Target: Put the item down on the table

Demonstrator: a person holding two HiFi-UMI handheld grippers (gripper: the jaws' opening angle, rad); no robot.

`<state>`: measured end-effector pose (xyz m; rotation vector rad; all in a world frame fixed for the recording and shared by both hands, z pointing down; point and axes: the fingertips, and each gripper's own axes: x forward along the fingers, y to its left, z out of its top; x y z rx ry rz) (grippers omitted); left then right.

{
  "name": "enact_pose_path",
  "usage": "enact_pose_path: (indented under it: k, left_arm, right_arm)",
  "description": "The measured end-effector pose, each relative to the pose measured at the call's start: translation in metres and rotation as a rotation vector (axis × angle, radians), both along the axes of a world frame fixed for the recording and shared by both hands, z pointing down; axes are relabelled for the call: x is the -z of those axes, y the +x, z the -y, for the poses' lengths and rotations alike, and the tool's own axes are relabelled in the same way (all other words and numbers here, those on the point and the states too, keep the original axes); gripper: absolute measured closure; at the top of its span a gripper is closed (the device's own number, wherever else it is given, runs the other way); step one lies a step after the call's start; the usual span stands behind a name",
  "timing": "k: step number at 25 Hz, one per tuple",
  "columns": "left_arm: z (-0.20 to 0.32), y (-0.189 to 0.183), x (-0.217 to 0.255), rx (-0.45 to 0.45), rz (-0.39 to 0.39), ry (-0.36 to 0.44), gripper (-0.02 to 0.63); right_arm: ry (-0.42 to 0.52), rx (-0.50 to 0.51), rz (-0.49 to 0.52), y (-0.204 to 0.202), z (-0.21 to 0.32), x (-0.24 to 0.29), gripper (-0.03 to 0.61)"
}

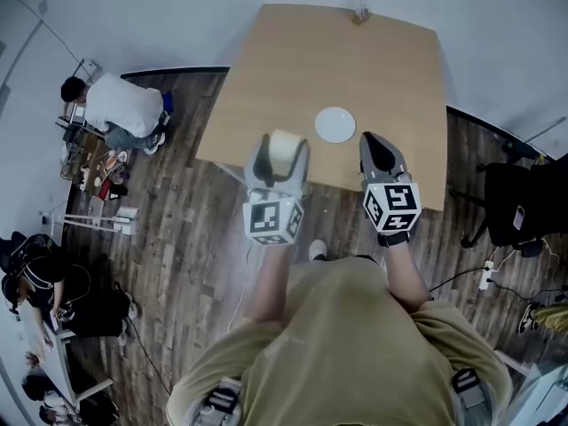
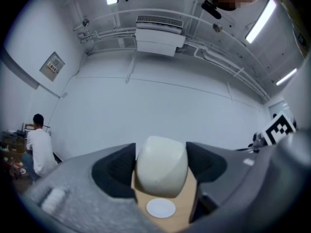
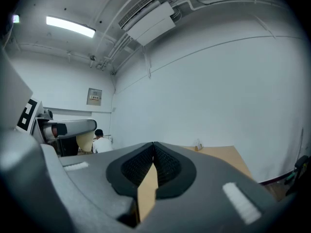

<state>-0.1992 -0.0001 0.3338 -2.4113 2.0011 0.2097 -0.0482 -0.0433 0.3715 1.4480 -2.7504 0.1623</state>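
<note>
**Now: one cup clamped in the left gripper at the table's near edge**

Seen from above, the left gripper (image 1: pixel 280 155) has its two jaws closed against the sides of a single cream cup (image 1: pixel 284 146), with one dark pad on each flank. The cup sits out at the jaw tips, over the near edge of the wooden table (image 1: pixel 293 69). I cannot tell whether its underside touches the top.

In the left gripper view the cup is a little taller than it is wide. Its long axis stands roughly upright, crosswise to the squeeze of the jaws. The top is rounded and the lower part is faceted. Which end is the mouth I cannot make out.

The right gripper (image 1: pixel 376 145) is off to the right of the cup. Its jaws are pressed together with nothing between them.

There are two grippers, one cup and one table. There is also one round white plate (image 1: pixel 335 124), which lies flat on the table just beyond and between the two grippers, apart from the cup. A small object (image 1: pixel 361 11) stands at the table's far edge, too small to name.

Around the table is dark plank floor (image 1: pixel 186 229). A person in a white top (image 1: pixel 120 105) sits well off to the left among clutter. Another person in dark clothes (image 1: pixel 35 282) is lower left. A black chair (image 1: pixel 519 202) and a power strip (image 1: pixel 486 275) are on the right.
</note>
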Motion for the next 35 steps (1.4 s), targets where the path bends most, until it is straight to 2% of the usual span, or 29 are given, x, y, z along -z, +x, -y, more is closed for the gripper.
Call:
enact_pose_path:
  k: [5, 14, 24, 30, 35]
  left_arm:
    - [0.029, -0.022, -0.015, -0.026, 0.019, -0.02, 0.291]
    - [0.116, 0.01, -0.055, -0.091, 0.02, -0.114, 0.291]
    - [0.207, 0.049, -0.124, -0.132, 0.043, -0.321, 0.291]
    - [0.245, 0.067, -0.183, -0.166, 0.08, -0.462, 0.29]
    - [0.267, 0.082, -0.239, -0.215, 0.126, -0.622, 0.29]
  right_arm:
    - [0.012, -0.024, -0.026, -0.022, 0.017, -0.011, 0.572]
    - [-0.044, -0.065, 0.011, 0.003, 0.101, -0.044, 0.572]
    - [-0.16, -0.075, 0.006, 0.03, 0.189, -0.085, 0.572]
    - [-0.233, -0.07, -0.006, 0.035, 0.216, -0.121, 0.572]
    - [-0.301, -0.057, -0.013, 0.037, 0.226, -0.151, 0.572]
